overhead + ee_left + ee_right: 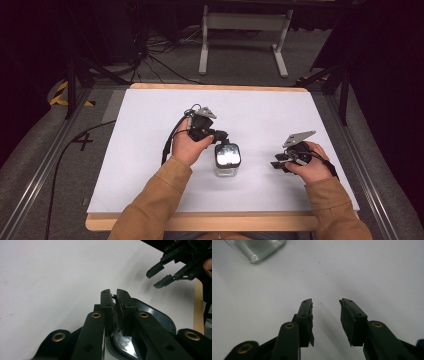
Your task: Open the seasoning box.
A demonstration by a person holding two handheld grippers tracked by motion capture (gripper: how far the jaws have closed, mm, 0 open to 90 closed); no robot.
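A clear glass jar point(226, 170) with a black-rimmed, shiny lid point(227, 155) stands mid-table. My left gripper point(220, 136) reaches over the lid's far left edge. In the left gripper view the jaws point(114, 293) sit pressed almost together just above the lid point(155, 315); whether they pinch its rim I cannot tell. My right gripper point(276, 164) rests to the right of the jar, apart from it, with its jaws point(325, 305) open over bare table and nothing between them. The jar's glass point(257, 250) shows at the top left of the right gripper view. The right gripper point(157, 277) also appears far off.
The white table top point(150, 150) has a wooden rim point(200, 222) at the front. Metal rails point(45, 165) run along both sides. Beyond the far edge are cables and a white stand point(245, 30) on the floor.
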